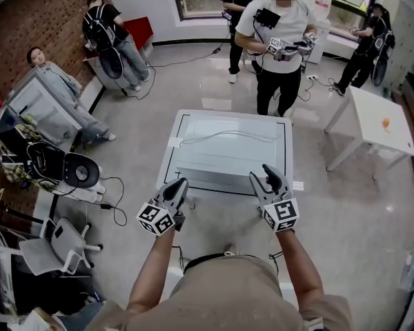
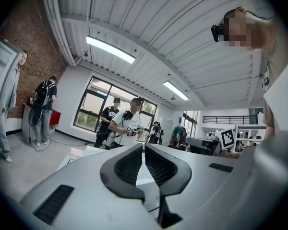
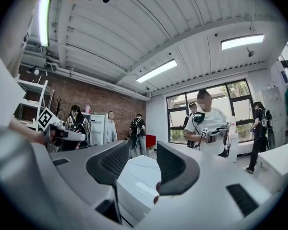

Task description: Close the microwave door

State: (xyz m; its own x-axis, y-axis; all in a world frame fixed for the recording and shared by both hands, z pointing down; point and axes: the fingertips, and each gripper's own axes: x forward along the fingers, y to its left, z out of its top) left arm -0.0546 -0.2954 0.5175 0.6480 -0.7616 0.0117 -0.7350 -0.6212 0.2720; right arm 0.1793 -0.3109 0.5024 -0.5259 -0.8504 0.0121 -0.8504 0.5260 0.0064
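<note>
Where fingers hover, microwave just beyond, seemingly untouched.

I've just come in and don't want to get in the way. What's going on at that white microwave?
A person stands over the white microwave with a gripper in each hand, both near its front edge. The left gripper has its fingers together. The right gripper has its fingers apart. Neither holds anything. Whether the door is shut cannot be told from these views.
</note>
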